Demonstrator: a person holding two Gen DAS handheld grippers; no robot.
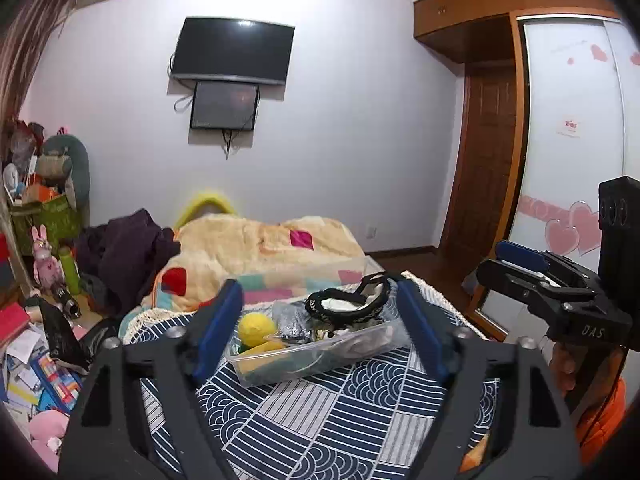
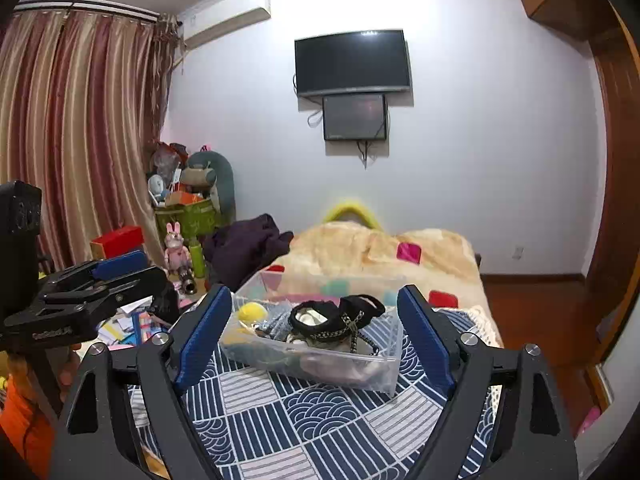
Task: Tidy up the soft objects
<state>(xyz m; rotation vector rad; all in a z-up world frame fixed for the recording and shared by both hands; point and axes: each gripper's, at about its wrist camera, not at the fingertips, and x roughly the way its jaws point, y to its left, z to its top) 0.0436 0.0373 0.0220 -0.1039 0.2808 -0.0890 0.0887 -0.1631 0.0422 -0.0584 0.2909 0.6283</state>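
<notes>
A clear plastic bin stands on the blue patterned bed cover. It holds a yellow ball, a black-and-white lace item and other soft things. My left gripper is open and empty, held above the cover just short of the bin. My right gripper is open and empty, also just short of the bin. Each gripper shows from the side in the other's view, the right one and the left one.
A cream plush blanket and a dark purple garment lie beyond the bin. Clutter of books, boxes and toys fills the left side. A wardrobe stands right; wooden floor lies beside the bed.
</notes>
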